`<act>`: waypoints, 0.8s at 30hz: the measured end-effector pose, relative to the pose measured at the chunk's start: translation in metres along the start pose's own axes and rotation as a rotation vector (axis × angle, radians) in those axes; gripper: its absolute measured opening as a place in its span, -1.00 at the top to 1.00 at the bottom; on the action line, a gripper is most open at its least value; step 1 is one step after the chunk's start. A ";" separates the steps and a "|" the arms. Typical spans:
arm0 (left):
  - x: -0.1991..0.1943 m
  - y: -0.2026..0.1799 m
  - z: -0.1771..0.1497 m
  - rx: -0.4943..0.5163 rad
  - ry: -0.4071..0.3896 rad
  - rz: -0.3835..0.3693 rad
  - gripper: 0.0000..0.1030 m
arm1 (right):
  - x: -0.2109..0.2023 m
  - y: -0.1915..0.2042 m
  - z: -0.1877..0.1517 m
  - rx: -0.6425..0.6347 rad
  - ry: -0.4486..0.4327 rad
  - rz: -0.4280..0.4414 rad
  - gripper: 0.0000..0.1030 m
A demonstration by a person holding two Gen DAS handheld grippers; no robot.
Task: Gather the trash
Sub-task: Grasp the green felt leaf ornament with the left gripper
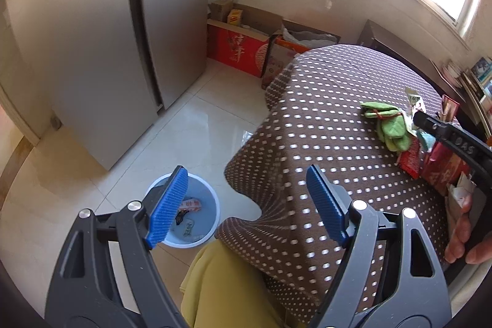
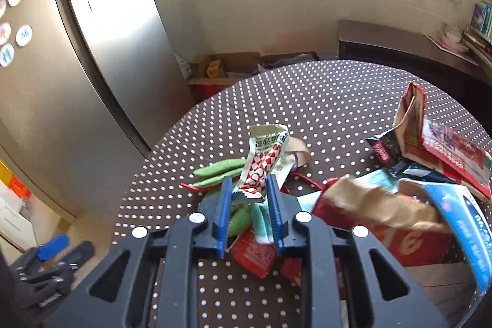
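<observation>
A light blue bin (image 1: 209, 205) stands on the floor beside the table, with a few wrappers (image 1: 191, 205) in it. My left gripper (image 1: 247, 179) is open and empty, held over the bin and the table's edge. My right gripper (image 2: 247, 185) hangs over a pile of trash on the dotted tablecloth (image 2: 323, 100), its jaws close together around the lower end of a red-and-white checked wrapper (image 2: 261, 165). Green wrappers (image 2: 218, 169) lie just beyond it. In the left wrist view the right gripper (image 1: 419, 117) reaches over the same pile (image 1: 390, 131).
More trash lies at the right: a red carton (image 2: 381, 232), a brown paper bag (image 2: 375, 202), a blue box (image 2: 467, 220), a red box (image 2: 412, 119). A tall grey fridge (image 1: 92, 36) stands left. Cardboard boxes (image 1: 240, 45) line the far wall. Yellow cloth (image 1: 221, 288) hangs under the tablecloth.
</observation>
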State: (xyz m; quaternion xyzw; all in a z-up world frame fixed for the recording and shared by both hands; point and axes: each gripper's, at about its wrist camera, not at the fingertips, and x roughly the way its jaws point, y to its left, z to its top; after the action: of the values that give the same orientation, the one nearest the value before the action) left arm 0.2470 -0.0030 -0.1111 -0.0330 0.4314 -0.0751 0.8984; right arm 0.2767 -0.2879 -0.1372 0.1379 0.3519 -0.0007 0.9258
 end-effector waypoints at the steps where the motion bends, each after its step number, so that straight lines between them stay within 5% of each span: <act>1: 0.001 -0.005 0.001 0.011 0.000 -0.007 -0.52 | -0.006 -0.003 0.001 0.010 -0.008 0.016 0.56; 14: 0.026 -0.101 0.029 0.156 0.017 -0.189 -0.62 | -0.079 -0.057 0.017 0.081 -0.147 0.019 0.56; 24: 0.076 -0.150 0.050 0.215 0.114 -0.222 -0.61 | -0.084 -0.098 0.010 0.160 -0.151 -0.053 0.56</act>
State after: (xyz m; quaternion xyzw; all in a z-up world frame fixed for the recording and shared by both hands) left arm 0.3173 -0.1642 -0.1197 0.0204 0.4649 -0.2213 0.8570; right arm 0.2100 -0.3930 -0.1003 0.2018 0.2837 -0.0636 0.9353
